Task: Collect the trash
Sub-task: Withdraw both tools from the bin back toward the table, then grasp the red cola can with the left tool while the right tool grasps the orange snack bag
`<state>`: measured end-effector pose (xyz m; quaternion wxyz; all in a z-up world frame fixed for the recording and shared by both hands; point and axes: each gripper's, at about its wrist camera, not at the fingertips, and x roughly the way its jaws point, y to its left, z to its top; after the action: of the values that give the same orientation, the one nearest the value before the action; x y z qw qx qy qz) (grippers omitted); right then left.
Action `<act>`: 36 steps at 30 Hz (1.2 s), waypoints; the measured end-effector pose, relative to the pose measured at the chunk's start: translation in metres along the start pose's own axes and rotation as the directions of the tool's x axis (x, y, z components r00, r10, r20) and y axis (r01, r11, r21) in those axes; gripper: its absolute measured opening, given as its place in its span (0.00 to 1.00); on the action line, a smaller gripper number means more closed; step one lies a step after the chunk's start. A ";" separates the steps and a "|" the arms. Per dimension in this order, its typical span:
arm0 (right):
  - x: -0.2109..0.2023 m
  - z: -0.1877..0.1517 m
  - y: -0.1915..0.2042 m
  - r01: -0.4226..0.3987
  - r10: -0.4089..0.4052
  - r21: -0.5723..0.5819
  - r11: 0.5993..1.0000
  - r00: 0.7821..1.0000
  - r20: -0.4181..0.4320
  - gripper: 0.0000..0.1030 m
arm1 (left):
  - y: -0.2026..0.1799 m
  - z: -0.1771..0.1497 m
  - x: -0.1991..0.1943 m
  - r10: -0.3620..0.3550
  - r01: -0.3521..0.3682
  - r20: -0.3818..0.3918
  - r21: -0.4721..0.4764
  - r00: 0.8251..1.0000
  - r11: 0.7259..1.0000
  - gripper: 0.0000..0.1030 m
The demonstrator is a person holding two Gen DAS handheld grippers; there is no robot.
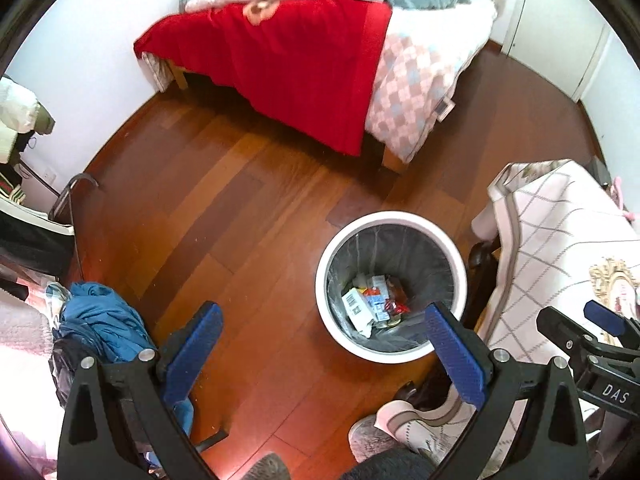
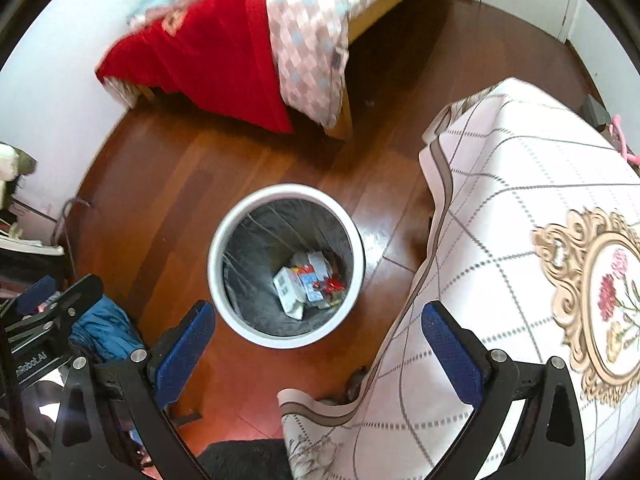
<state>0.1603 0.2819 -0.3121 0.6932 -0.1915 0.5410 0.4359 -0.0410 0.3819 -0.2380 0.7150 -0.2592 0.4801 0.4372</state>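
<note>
White bin (image 2: 286, 336), grey liner (image 2: 256, 240), cartons and wrappers (image 2: 308, 284) inside

A white bin (image 2: 286, 338) held a grey liner, the floor (image 1: 224, 208) was reddish-brown wood, a red blanket (image 1: 296, 68) met a pink-checked quilt (image 1: 408, 92), and a white gridded tablecloth (image 2: 512, 216) bore a floral motif.

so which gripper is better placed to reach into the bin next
Probably the left gripper: the bin sits between its open fingers, while the right gripper hangs partly over the tablecloth.
</note>
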 end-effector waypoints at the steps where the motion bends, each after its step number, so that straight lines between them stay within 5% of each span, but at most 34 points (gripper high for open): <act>1: -0.009 -0.003 0.000 -0.006 0.006 0.003 1.000 1.000 0.019 1.00 | -0.001 -0.003 -0.011 -0.002 0.002 0.018 0.000 1.000 1.000 1.00; 10: -0.115 -0.038 -0.029 -0.153 0.138 0.050 0.987 0.962 0.234 1.00 | -0.028 -0.030 -0.082 -0.003 0.003 0.120 -0.004 0.993 1.000 1.00; 16: -0.167 -0.060 -0.098 -0.158 0.124 0.104 0.982 0.953 0.275 1.00 | -0.112 -0.051 -0.086 -0.023 0.013 0.123 0.082 0.992 0.997 1.00; 24: -0.175 -0.088 -0.275 0.147 -0.162 0.222 0.964 0.985 0.052 1.00 | -0.305 -0.092 -0.029 -0.074 0.066 0.014 0.319 0.997 0.945 1.00; 31: -0.155 -0.079 -0.445 0.396 -0.351 0.189 0.899 0.908 -0.230 1.00 | -0.443 -0.106 0.004 -0.108 0.112 -0.036 0.495 0.993 0.862 1.00; 36: -0.132 -0.059 -0.515 0.423 -0.365 0.130 0.897 0.872 -0.326 1.00 | -0.479 -0.098 0.023 -0.095 0.120 -0.074 0.535 0.993 0.836 1.00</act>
<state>0.5390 -0.0953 -0.3173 0.6951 -0.2911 0.6275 0.1959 0.3363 0.0808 -0.3219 0.7717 -0.0844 0.5836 0.2382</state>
